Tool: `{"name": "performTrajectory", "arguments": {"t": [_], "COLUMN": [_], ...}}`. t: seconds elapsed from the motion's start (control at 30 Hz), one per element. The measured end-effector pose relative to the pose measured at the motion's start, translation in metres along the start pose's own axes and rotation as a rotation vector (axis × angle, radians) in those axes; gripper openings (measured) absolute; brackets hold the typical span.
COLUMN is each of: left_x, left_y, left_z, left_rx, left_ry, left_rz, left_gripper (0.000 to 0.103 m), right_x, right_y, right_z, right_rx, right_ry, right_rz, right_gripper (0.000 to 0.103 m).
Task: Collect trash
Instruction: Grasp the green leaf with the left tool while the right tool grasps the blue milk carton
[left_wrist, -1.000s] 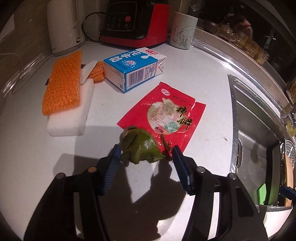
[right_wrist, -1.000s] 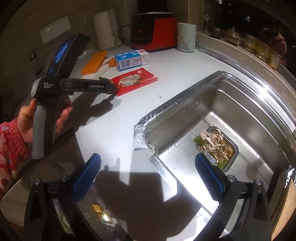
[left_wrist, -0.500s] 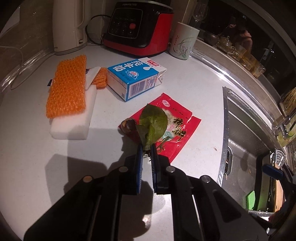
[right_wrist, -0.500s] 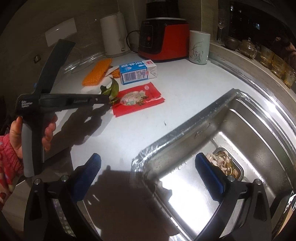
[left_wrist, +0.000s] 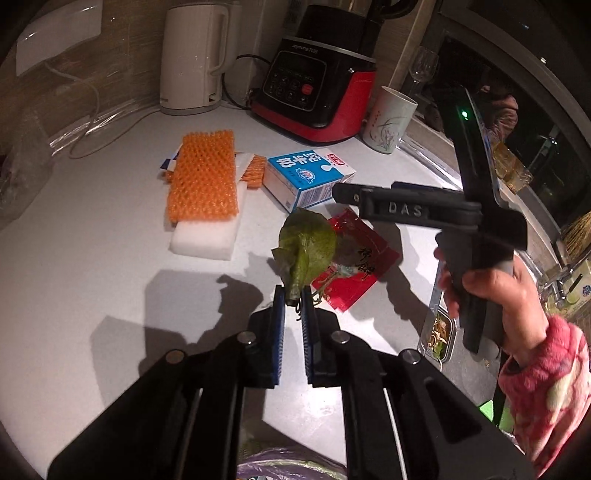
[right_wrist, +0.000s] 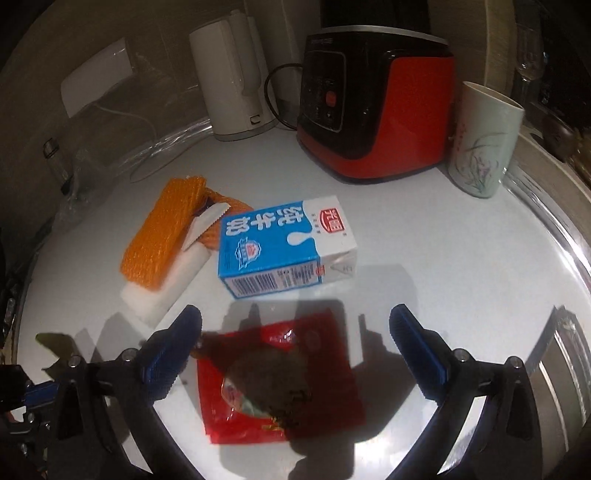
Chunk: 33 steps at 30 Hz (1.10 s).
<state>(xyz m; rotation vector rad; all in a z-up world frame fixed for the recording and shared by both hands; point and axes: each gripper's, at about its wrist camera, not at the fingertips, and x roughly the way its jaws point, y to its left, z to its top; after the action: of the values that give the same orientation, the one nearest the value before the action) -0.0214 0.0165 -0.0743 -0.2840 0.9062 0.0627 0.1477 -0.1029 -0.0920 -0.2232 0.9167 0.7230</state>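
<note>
My left gripper (left_wrist: 293, 295) is shut on a crumpled green leaf (left_wrist: 306, 249) and holds it above the white counter. Beyond it lie a red snack wrapper (left_wrist: 354, 273), a blue and white milk carton (left_wrist: 308, 177) and an orange net sleeve (left_wrist: 203, 179) on white foam. My right gripper (right_wrist: 295, 341) is open and hovers just above the red wrapper (right_wrist: 280, 380), its jaws on either side of it. The milk carton (right_wrist: 284, 245) lies just beyond. The right gripper's body (left_wrist: 424, 212) shows in the left wrist view, above the wrapper.
A white kettle (right_wrist: 232, 77), a red and black cooker (right_wrist: 373, 99) and a pale cup (right_wrist: 484, 140) stand at the back. The orange net and foam (right_wrist: 166, 243) lie left. The sink edge (right_wrist: 565, 354) is at the right. A plastic bag (left_wrist: 288, 465) shows below the left gripper.
My left gripper has lifted the leaf off the red wrapper and drawn back. My right gripper has swung from the sink over to the red wrapper, still open.
</note>
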Motion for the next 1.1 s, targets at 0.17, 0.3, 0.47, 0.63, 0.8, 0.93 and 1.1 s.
{"name": "performTrajectory", "arguments": {"t": [0.17,0.3,0.47,0.63,0.8,0.93,1.1], "left_x": [-0.007,-0.005,0.010,0.018,0.019,0.014,0.007], "left_y": [0.011,0.017,0.016,0.013,0.015,0.020,0.022], "left_z": [-0.006,-0.006,0.000,0.004,0.005,0.005,0.005], "left_rx": [-0.034,-0.071,-0.086,-0.105,-0.104,-0.123,-0.130], "left_ry": [-0.007,-0.009,-0.002,0.008,0.018,0.010,0.001], "left_rz": [0.011,0.017,0.020,0.018,0.037,0.038,0.033], "left_gripper": [0.009,0.009,0.009,0.009,0.009,0.009,0.009], "right_x": [0.015,0.032,0.058,0.089,0.104,0.097,0.076], "right_y": [0.023,0.032,0.049,0.063,0.058,0.047,0.039], "right_z": [0.028,0.038,0.044,0.041,0.047,0.055,0.059], "right_rx": [-0.482,-0.792,-1.047,-1.147,-1.091,-1.005,-0.875], "right_ry": [0.134,0.277,0.384,0.455,0.506,0.483,0.429], "right_rz": [-0.001,-0.006,0.004,0.071,0.127,0.119,0.129], "right_gripper": [0.101,0.101,0.101,0.101,0.086,0.074,0.072]}}
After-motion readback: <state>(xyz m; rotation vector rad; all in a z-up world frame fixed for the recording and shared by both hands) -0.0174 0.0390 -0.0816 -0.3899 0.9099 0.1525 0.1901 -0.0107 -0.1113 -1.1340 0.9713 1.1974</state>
